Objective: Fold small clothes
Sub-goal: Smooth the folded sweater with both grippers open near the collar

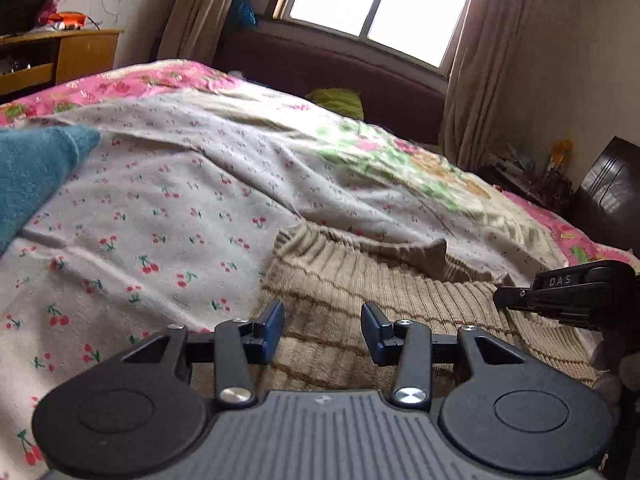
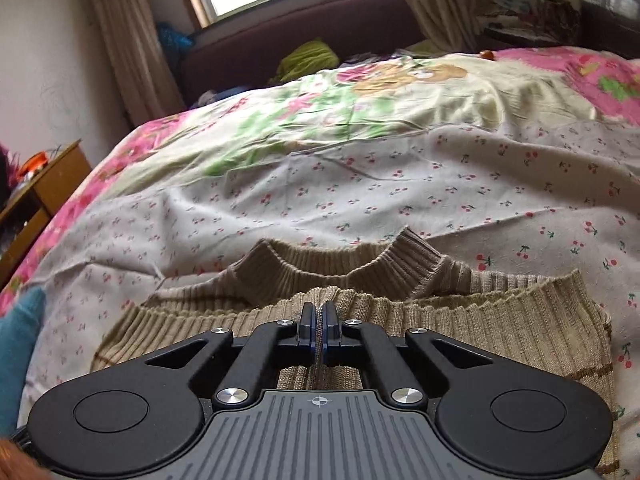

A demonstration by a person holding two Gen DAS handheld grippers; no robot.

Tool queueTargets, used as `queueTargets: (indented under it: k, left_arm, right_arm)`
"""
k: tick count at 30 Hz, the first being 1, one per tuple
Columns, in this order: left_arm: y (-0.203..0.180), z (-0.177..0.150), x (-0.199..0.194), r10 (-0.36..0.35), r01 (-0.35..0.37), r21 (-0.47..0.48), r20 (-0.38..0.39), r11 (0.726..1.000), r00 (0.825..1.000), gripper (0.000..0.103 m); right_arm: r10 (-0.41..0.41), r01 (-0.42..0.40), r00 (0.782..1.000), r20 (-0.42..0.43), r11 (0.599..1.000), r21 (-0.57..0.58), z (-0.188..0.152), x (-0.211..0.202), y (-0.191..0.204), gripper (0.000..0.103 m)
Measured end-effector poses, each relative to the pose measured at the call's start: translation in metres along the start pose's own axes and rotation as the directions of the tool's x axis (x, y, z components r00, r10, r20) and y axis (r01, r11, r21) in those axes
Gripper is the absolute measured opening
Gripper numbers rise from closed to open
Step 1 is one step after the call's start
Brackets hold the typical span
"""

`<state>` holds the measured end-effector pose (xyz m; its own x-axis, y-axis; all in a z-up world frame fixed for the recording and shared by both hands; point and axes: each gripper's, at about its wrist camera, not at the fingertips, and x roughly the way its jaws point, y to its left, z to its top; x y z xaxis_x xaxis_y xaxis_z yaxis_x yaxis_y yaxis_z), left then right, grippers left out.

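A small beige ribbed sweater (image 2: 460,320) with thin brown stripes lies on the cherry-print sheet (image 2: 440,184), its bottom hem folded up toward the collar (image 2: 340,268). My right gripper (image 2: 319,320) is shut, its tips resting on the folded hem; whether it pinches the knit I cannot tell. It also shows in the left wrist view (image 1: 560,296) at the right edge. My left gripper (image 1: 322,330) is open and empty, just above the sweater (image 1: 360,292) near its left edge.
A blue knit garment (image 1: 32,176) lies on the bed at the left; it also shows in the right wrist view (image 2: 16,344). A floral quilt (image 2: 360,108) covers the far bed. A wooden cabinet (image 1: 60,56) stands far left. Window and curtains lie beyond.
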<state>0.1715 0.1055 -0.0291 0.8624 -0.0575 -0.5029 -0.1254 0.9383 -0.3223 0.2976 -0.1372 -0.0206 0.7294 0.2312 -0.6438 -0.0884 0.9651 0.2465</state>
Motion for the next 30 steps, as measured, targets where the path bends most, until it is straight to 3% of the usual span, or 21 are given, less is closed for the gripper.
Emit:
queueTargets:
  k: [3, 7, 10, 13, 16, 20, 23, 25, 30]
  left_arm:
    - [0.002, 0.002, -0.001, 0.025, -0.025, 0.016, 0.028, 1.000, 0.999, 0.058]
    - [0.011, -0.007, 0.022, 0.095, -0.094, 0.021, -0.083, 0.995, 0.992, 0.059]
    - [0.017, -0.007, 0.024, 0.094, -0.095, -0.008, -0.090, 0.995, 0.991, 0.061]
    - [0.016, -0.008, 0.023, 0.103, -0.103, 0.008, -0.090, 0.995, 0.991, 0.061]
    - [0.019, -0.007, 0.023, 0.095, -0.097, -0.013, -0.096, 0.995, 0.991, 0.061]
    - [0.022, -0.004, 0.021, 0.095, -0.098, -0.032, -0.094, 0.995, 0.991, 0.061]
    - [0.027, -0.001, 0.016, 0.109, -0.113, -0.049, -0.086, 0.992, 0.990, 0.061]
    - [0.031, 0.000, 0.017, 0.112, -0.118, -0.057, -0.101, 0.991, 0.989, 0.062]
    - [0.036, 0.001, 0.015, 0.105, -0.113, -0.072, -0.102, 0.991, 0.989, 0.062]
  right_arm:
    - [-0.039, 0.037, 0.999, -0.036, 0.999, -0.039, -0.014, 0.018, 0.004, 0.002]
    - [-0.049, 0.047, 0.998, -0.041, 0.998, -0.040, -0.018, 0.022, 0.005, 0.004]
    - [-0.035, 0.034, 0.998, -0.052, 0.999, -0.027, -0.011, 0.015, 0.003, 0.008]
    - [-0.059, 0.059, 0.998, 0.004, 0.997, -0.053, -0.010, -0.009, 0.007, 0.010]
    - [-0.008, 0.012, 0.999, 0.042, 0.996, -0.093, -0.019, -0.034, 0.020, 0.011]
    - [0.076, -0.081, 0.996, -0.036, 0.986, -0.147, -0.044, -0.040, 0.041, 0.011]
    - [0.032, -0.045, 0.997, -0.072, 0.983, -0.176, -0.058, -0.024, 0.046, 0.010]
    - [0.019, -0.029, 0.997, -0.079, 0.992, -0.127, -0.053, -0.025, 0.046, 0.010]
    - [0.030, -0.030, 1.000, -0.004, 0.991, -0.133, -0.048, -0.056, 0.058, 0.013]
